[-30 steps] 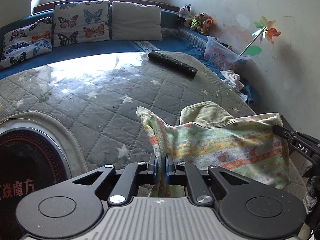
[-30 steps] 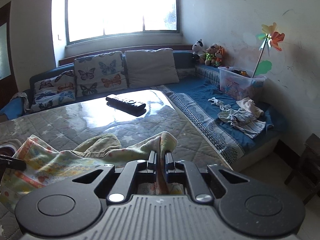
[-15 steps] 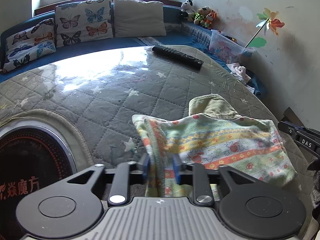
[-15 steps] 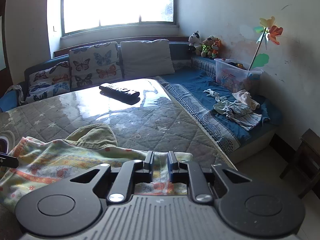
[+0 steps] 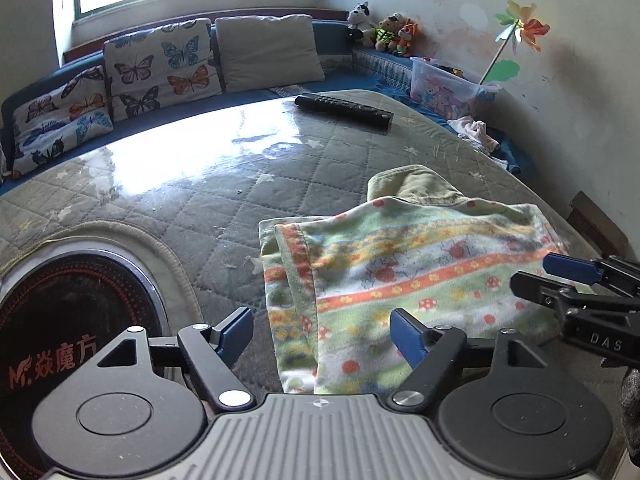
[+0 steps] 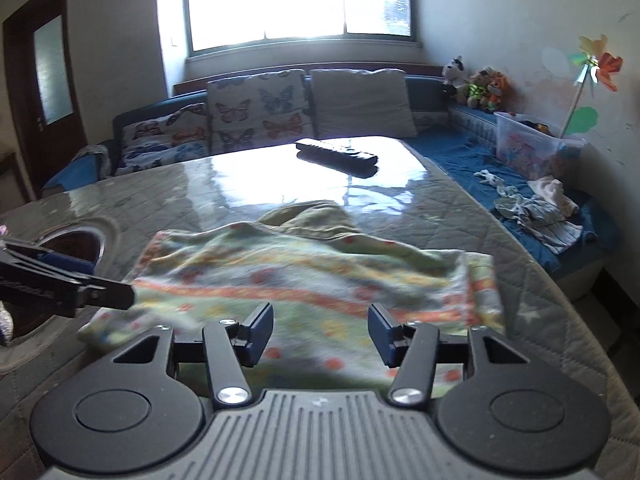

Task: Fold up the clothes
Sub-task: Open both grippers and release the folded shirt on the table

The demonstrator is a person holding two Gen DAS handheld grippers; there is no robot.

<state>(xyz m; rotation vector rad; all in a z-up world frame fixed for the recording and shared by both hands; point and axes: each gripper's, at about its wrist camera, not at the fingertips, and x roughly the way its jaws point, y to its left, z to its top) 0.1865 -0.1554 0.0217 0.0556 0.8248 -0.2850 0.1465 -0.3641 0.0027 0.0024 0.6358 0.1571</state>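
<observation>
Left wrist view: the left gripper (image 5: 322, 336) has let go and now stands wide; the right gripper (image 6: 320, 334) also. The cloth (image 5: 400, 272) lies folded at lower centre, so this fold is probably finished. Readable: "DAS" lower right, "焱魔方" on the cooktop (image 5: 60, 320).

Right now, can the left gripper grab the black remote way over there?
Probably not without moving. The left gripper is open over the patterned cloth, and the remote lies far across the quilted table. Nothing blocks the way.

cloth (image 6: 304, 280): blurred | round panel (image 5: 76, 320): cut by left edge
</observation>
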